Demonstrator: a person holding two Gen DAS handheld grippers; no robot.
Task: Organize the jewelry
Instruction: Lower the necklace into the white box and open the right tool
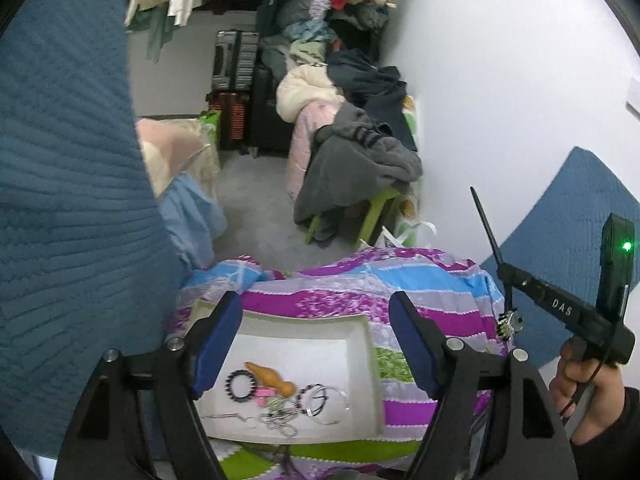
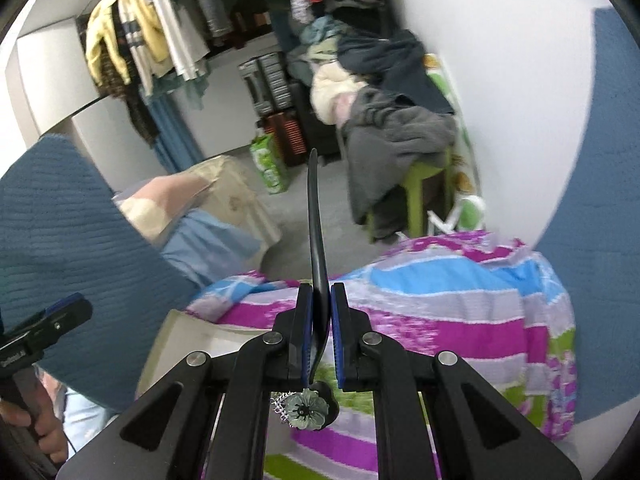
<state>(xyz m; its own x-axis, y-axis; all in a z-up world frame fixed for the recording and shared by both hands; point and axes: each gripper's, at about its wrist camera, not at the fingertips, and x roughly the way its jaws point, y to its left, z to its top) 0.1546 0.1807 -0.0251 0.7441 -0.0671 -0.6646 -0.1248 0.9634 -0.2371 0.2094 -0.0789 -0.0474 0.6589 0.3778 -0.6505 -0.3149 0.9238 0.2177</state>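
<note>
Sorting jewelry from a shallow white tray (image 1: 362,354) set on a striped purple, blue and green bedspread (image 1: 420,280).

Left gripper (image 1: 316,344): hovers over the tray, jaws spread wide and holding nothing.

Tray contents, left to right: dark beaded bracelet (image 1: 240,386); tan wooden piece (image 1: 274,378); small pink item (image 1: 265,394); tangle of silver chain (image 1: 280,422); thin silver hoops (image 1: 326,404) over a second dark beaded bracelet.

Right gripper (image 2: 320,334): jaws pressed together on a long black hair stick (image 2: 314,216), pinched low on the shaft so the tip points up and away. Its grey flower ornament (image 2: 306,408), with a short chain, hangs just under the fingers. The piece is lifted clear of the tray, off to its right over the bedspread.

Step in hand, as judged: one piece has been taken out and awaits placing; the rest lies mixed in the tray.

Next move calls for: carrying the stick to its place, none of which is visible, and lowering it flat before the jaws part, as the dangling ornament could snag.
</note>
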